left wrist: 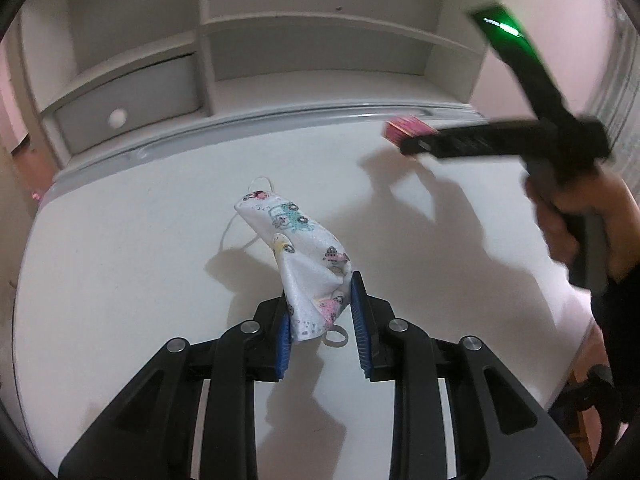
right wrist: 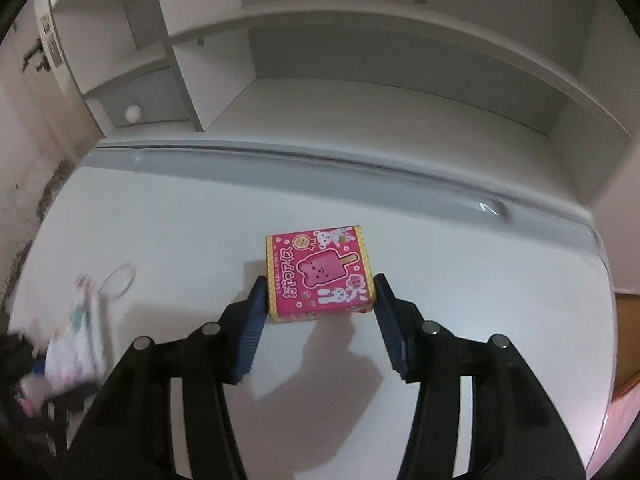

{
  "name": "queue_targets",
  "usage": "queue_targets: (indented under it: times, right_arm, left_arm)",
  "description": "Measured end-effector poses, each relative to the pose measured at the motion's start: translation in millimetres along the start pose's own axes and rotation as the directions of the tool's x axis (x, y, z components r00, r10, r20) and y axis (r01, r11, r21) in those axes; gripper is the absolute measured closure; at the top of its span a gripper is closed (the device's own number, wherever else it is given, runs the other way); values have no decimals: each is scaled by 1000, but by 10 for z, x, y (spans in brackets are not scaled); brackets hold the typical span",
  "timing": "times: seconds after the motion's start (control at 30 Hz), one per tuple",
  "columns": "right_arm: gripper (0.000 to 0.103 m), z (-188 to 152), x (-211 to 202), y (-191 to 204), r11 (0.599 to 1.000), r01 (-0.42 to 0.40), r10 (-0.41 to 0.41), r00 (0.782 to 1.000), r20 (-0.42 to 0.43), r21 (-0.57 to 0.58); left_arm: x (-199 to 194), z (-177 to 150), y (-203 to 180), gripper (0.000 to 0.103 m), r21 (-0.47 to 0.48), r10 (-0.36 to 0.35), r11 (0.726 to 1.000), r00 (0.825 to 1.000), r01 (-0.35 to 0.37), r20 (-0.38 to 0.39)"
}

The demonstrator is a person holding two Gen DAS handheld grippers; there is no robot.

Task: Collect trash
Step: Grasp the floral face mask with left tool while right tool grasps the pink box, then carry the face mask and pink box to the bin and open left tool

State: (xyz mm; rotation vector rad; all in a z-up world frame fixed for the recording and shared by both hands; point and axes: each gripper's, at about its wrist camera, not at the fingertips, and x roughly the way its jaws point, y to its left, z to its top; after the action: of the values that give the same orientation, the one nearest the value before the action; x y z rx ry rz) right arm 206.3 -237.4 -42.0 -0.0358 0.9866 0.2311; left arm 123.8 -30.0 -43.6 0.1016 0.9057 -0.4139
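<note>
Near the table's (left wrist: 120, 260) middle, the left gripper (left wrist: 320, 312) clamps a crumpled printed face mask (left wrist: 304, 256), its ear loop trailing. Toward the far right edge, the right gripper (right wrist: 318, 300) pinches a pink snack box (right wrist: 318, 272), apparently lifted clear. Behind stand white shelves (right wrist: 400, 92) and a knobbed drawer (left wrist: 128, 108).

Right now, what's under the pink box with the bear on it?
Only the white desk shows around the pink box. The spot right beneath it is covered, so I can't see there.
</note>
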Motion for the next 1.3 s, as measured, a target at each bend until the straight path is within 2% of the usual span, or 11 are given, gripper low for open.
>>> queue_targets:
  times: [0.13,0.27,0.4,0.47,0.57,0.67,0.73,0.83,0.93,1.17,1.3]
  right_arm:
    - [51,-624,-611,-608,993,31,-37,998,52,118]
    - [51,-1432,-1216,-1300,950,143,-170,982,78,277]
    - [51,-2332,-1678,-1925,848,250,-308,950,50,468]
    - [51,-2861,-1885,-2221,768,295,-365,931,10,568]
    - [51,-3529,-2053,-2546,653,362,-425,902,-74,665]
    - [51,-4099,-2166,-2808,552,394,-445,885,-140,735]
    - [51,-4374,-2182,-2959,504,396,-433,885,-172,768]
    - [51,-4676,-2099,-3142,437,406,-407,885,-226,803]
    - [51,-4896,-2004,-3282,398,406,-369,892,-262,823]
    - [51,-5005,-1723,-3311,394,414,-318,899,-301,820]
    - [51,-5050,-1663,-3319,403,416,-300,902,-311,815]
  left_arm:
    - [4,104,-431,78,41,-56,998,998,55,26]
    - [51,183,-1149,78,149,-137,980,990,131,28]
    - [114,175,-2040,78,279,-250,930,968,241,-5]
    - [140,115,-2509,78,348,-299,892,954,288,-22]
    - [189,-45,-3230,78,424,-395,815,914,394,-89]
    - [243,-294,-3917,78,469,-479,724,858,506,-187]
    - [313,-521,-4378,78,483,-522,655,810,581,-267]
    - [566,-828,-4824,78,477,-539,593,760,648,-363]
    - [877,-1122,-5080,78,471,-519,573,742,670,-424]
    - [1742,-1572,-5319,78,415,-405,639,742,648,-535]
    - [1877,-1702,-5410,77,429,-377,653,760,624,-530]
